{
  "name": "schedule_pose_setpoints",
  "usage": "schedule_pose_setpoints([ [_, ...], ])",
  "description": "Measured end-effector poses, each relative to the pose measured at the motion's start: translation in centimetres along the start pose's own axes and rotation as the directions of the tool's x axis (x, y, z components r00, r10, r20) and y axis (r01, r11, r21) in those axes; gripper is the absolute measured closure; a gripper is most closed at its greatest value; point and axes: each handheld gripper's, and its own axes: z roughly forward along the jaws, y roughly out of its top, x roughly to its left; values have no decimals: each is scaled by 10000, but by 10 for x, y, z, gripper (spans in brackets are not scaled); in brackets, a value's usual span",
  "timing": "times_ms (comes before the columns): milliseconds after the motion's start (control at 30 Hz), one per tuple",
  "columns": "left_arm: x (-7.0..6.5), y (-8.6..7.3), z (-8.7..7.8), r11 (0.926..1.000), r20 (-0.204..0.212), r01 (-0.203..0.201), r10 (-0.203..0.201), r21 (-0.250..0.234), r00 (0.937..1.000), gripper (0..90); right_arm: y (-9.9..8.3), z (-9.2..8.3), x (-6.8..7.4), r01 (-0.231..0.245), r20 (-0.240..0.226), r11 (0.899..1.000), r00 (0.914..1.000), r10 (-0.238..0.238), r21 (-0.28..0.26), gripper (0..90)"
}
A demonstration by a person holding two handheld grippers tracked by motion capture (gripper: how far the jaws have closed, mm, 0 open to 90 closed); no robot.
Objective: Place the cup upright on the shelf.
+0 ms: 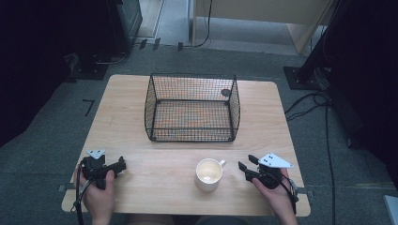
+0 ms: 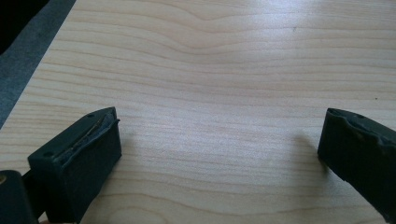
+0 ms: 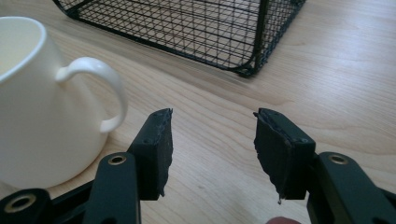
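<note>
Work is barely beginning: white mug (image 1: 209, 174) is sitting on the tabletop (image 1: 141, 140) in front of the wire basket (image 1: 192, 108), ungrasped, while right tongs (image 1: 244, 166) beside its handle and left tongs (image 1: 123, 163) are gaping empty.

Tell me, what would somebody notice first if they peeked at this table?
Probably the big black wire mesh basket, standing empty toward the far side of the light wooden table. Next, the white ceramic mug with a curved handle near the front edge, standing upright and apart from the basket. On either side of the mug a hand holds a black tool: the left gripper and the right gripper, both with jaws open and holding nothing.
</note>
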Motion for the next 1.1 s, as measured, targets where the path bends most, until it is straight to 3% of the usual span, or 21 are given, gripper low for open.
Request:
schedule_pose_setpoints([
  [333,0,0,0,10000,16,-29,29,2,10000,0,5,10,15,139,-709,9999,9974,-141,-26,506],
  [633,0,0,0,10000,27,-42,42,-2,10000,0,8,25,30,383,-1386,9993,9896,-382,-16,533],
  [800,0,0,0,10000,32,-49,49,-1,10000,0,9,33,35,551,-1474,9984,9876,-534,79,552],
  [1100,0,0,0,10000,35,-51,51,-3,10000,0,7,36,31,397,-1756,9992,9837,-383,50,717],
])
